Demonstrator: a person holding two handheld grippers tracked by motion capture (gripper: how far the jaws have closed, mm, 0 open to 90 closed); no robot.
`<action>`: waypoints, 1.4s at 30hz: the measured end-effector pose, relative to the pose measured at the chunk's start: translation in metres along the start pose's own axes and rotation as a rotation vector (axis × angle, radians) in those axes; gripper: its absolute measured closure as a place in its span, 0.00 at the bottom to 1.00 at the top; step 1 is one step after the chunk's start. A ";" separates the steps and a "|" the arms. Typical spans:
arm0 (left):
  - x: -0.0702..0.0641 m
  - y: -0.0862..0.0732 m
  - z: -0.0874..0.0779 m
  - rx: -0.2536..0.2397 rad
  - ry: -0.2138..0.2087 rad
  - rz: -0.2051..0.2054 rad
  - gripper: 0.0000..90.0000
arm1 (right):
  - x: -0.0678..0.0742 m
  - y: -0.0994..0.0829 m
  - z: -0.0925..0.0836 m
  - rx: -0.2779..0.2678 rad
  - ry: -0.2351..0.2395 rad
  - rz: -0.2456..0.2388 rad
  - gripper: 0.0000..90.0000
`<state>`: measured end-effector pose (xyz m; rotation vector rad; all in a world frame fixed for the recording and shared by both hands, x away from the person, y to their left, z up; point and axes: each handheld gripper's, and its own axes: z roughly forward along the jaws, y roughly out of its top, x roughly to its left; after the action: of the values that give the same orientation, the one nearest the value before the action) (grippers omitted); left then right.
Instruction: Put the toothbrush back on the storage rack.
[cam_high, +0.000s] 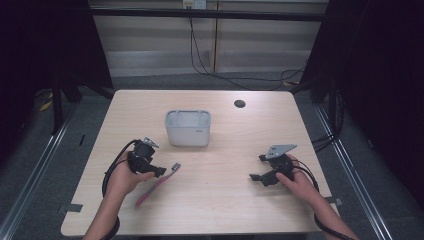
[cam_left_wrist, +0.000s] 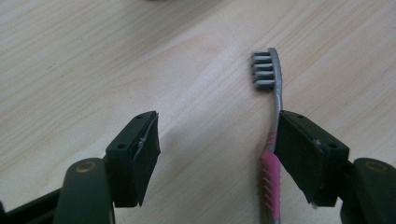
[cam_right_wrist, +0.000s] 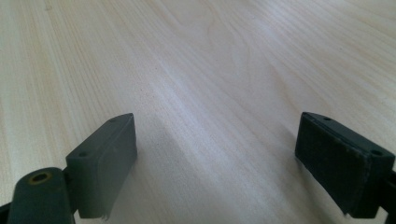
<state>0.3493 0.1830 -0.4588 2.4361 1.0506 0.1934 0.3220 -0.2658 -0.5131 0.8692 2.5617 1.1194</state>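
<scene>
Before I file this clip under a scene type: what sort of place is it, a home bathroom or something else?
Probably a lab or recording workspace, not a bathroom. A bare wooden table stands between dark curtains, cables trail over the grey floor, and the toothbrush and grey container look laid out as props.

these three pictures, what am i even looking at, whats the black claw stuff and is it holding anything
A person sits at a wooden table with a hand-held two-jaw gripper in each hand. The wide picture looks down from above; the other two come from small cameras riding on each gripper, looking along its black jaws. On the table lie a pink toothbrush with grey bristles and a grey container. The left gripper has its jaws open, one jaw beside the toothbrush handle, not clamping it. The right gripper is open over bare wood, holding nothing.
</scene>
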 end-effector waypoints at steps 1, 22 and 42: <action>0.000 0.001 0.000 0.003 0.000 -0.002 0.34 | 0.000 0.000 0.000 0.000 0.000 0.000 0.14; -0.010 0.015 0.003 0.081 -0.045 0.013 0.42 | 0.000 0.000 0.000 0.001 -0.001 0.000 0.14; -0.022 0.023 0.018 0.142 -0.074 0.029 0.58 | 0.000 0.000 0.000 0.001 -0.001 0.000 0.14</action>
<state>0.3545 0.1470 -0.4623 2.5646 1.0288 0.0385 0.3218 -0.2657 -0.5130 0.8699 2.5619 1.1168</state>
